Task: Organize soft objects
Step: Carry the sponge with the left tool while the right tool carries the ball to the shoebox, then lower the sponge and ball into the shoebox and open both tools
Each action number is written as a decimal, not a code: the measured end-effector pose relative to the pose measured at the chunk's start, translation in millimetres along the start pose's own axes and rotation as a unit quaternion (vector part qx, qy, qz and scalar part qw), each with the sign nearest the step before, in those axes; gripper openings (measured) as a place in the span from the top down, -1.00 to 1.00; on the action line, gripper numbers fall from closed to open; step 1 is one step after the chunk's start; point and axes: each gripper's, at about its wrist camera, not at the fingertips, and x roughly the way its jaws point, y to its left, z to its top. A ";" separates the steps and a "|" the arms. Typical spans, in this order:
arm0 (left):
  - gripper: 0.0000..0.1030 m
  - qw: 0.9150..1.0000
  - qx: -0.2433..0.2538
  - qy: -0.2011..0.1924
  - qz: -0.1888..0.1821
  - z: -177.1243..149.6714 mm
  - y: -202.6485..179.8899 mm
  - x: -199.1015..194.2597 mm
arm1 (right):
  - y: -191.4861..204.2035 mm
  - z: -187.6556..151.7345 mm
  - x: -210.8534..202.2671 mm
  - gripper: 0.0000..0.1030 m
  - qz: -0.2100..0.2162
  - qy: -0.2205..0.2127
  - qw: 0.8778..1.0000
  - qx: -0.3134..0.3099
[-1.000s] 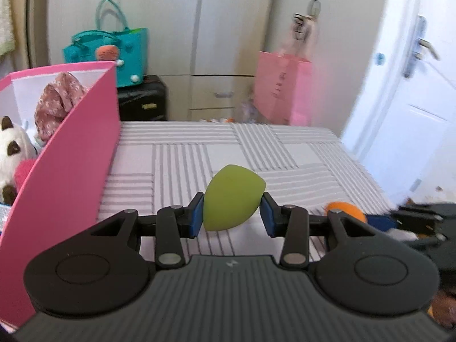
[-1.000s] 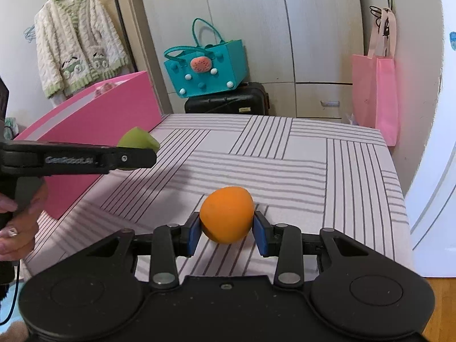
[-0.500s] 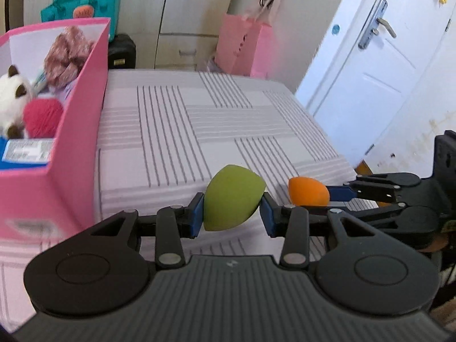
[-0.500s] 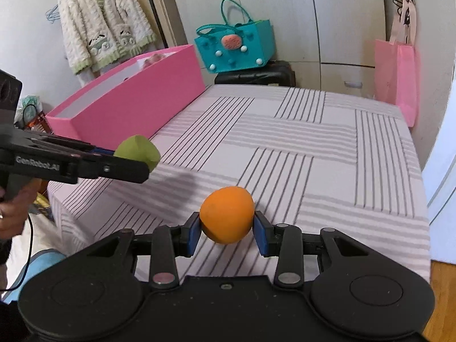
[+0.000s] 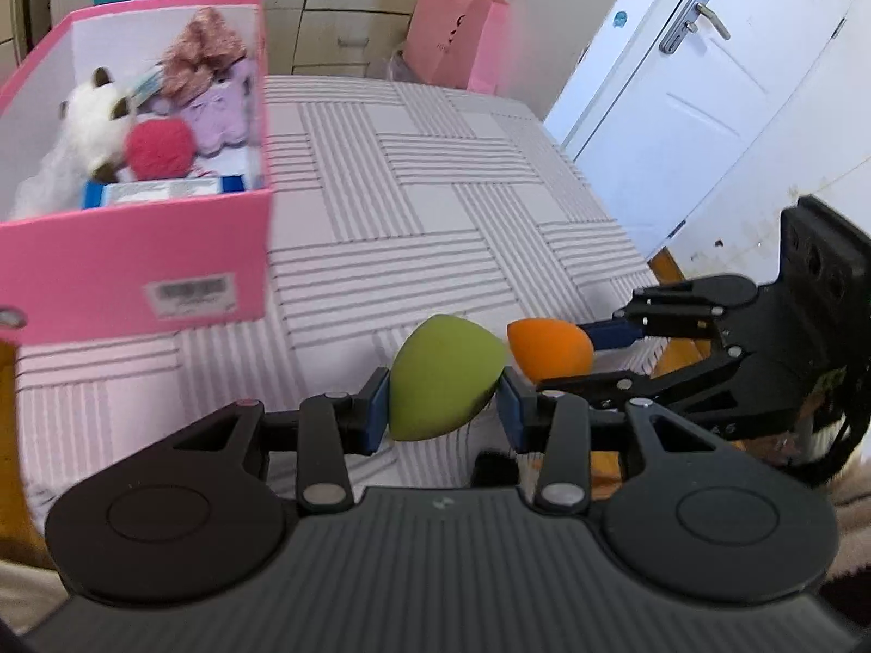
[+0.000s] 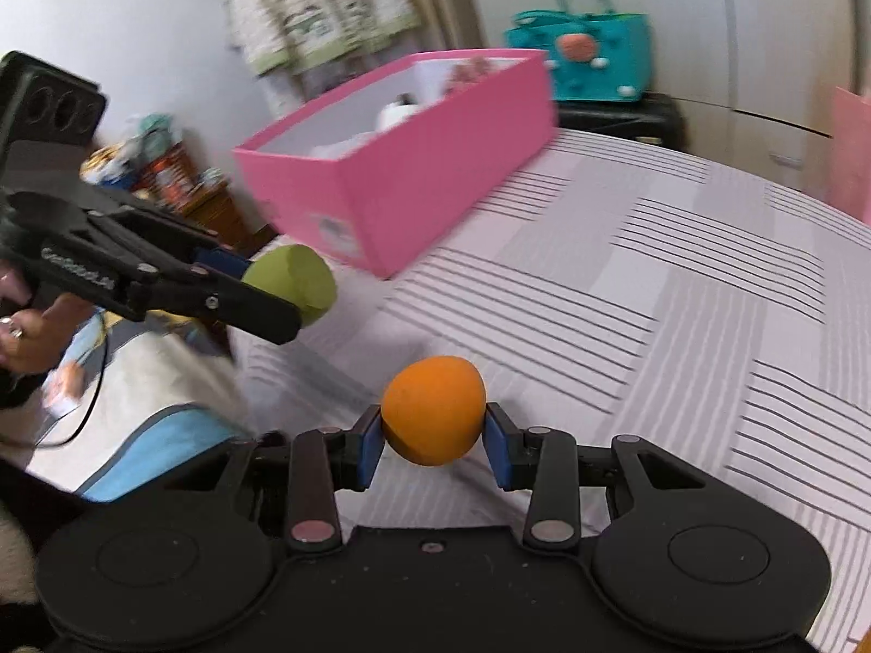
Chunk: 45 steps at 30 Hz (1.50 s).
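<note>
My left gripper point(image 5: 443, 411) is shut on a green egg-shaped sponge point(image 5: 443, 375), held above the near edge of the striped bed point(image 5: 435, 207). My right gripper point(image 6: 433, 443) is shut on an orange sponge point(image 6: 433, 408) close beside it. In the left wrist view the orange sponge point(image 5: 550, 345) shows just right of the green one. In the right wrist view the green sponge point(image 6: 294, 283) hangs at the left. The pink box point(image 5: 130, 266) stands on the bed's left side, holding a white plush toy point(image 5: 90, 125), a red fluffy ball point(image 5: 160, 147) and some cloth pieces.
A white door point(image 5: 702, 103) stands to the right of the bed. A pink bag point(image 5: 457, 38) and a teal bag point(image 6: 588, 54) sit beyond the bed by the wardrobe. A person's hand point(image 6: 22, 321) grips the left tool. A cardigan point(image 6: 316, 5) hangs on the wall.
Both grippers have pulled back and risen from the bed, each keeping its sponge. The views now tilt down, and the inside of the pink box has come into sight.
</note>
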 end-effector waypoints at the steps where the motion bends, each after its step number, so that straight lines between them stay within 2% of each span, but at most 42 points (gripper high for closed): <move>1: 0.23 1.000 0.000 0.003 0.003 -1.5 2.4 -7.1 | 4.4 3.5 -1.2 0.14 0.007 0.003 1.000 -0.003; 5: 0.22 0.999 0.000 0.008 0.046 -1.8 15.1 -40.6 | 16.0 18.3 1.8 0.14 0.041 0.027 0.999 0.012; 8: 0.22 0.997 -0.001 -0.008 0.073 2.0 24.8 -64.8 | 25.0 32.3 5.0 0.14 0.048 0.039 0.998 0.011; 12: 0.22 0.994 0.003 -0.065 0.091 10.0 33.7 -90.3 | 36.1 55.5 6.0 0.14 0.063 0.024 0.998 -0.003; 14: 0.22 0.991 0.002 -0.109 0.079 19.3 36.0 -101.6 | 42.8 68.6 5.4 0.13 0.068 0.009 0.998 -0.015; 17: 0.21 0.985 0.001 -0.154 0.072 32.7 41.3 -114.3 | 48.5 90.7 4.5 0.13 0.074 -0.017 0.997 -0.028; 21: 0.21 0.981 0.007 -0.179 0.079 51.0 51.4 -110.4 | 51.9 123.7 10.5 0.13 0.065 -0.053 0.995 -0.048; 25: 0.21 0.980 0.005 -0.181 0.084 68.0 68.4 -88.8 | 51.1 149.4 22.3 0.13 0.039 -0.089 0.993 -0.068; 28: 0.21 0.981 -0.001 -0.174 0.090 80.4 86.9 -68.4 | 49.1 166.6 39.4 0.12 0.016 -0.099 0.991 -0.091; 33: 0.21 0.983 -0.021 -0.152 0.104 103.1 122.8 -30.1 | 36.8 190.9 80.2 0.12 -0.015 -0.080 0.990 -0.113; 37: 0.19 0.986 -0.060 -0.131 0.084 116.4 150.7 -5.0 | 29.4 198.3 110.2 0.12 -0.031 -0.055 0.991 -0.121; 40: 0.17 0.984 -0.046 -0.133 0.111 118.2 155.2 4.3 | 31.6 200.9 123.5 0.11 -0.049 -0.053 0.988 -0.135; 42: 0.07 0.982 -0.045 -0.133 0.123 117.2 157.5 7.4 | 32.5 202.5 130.7 0.11 -0.066 -0.054 0.986 -0.143; 45: -0.09 0.984 -0.043 -0.131 0.116 114.4 157.3 7.4 | 30.2 203.1 134.9 0.01 -0.073 -0.054 0.987 -0.134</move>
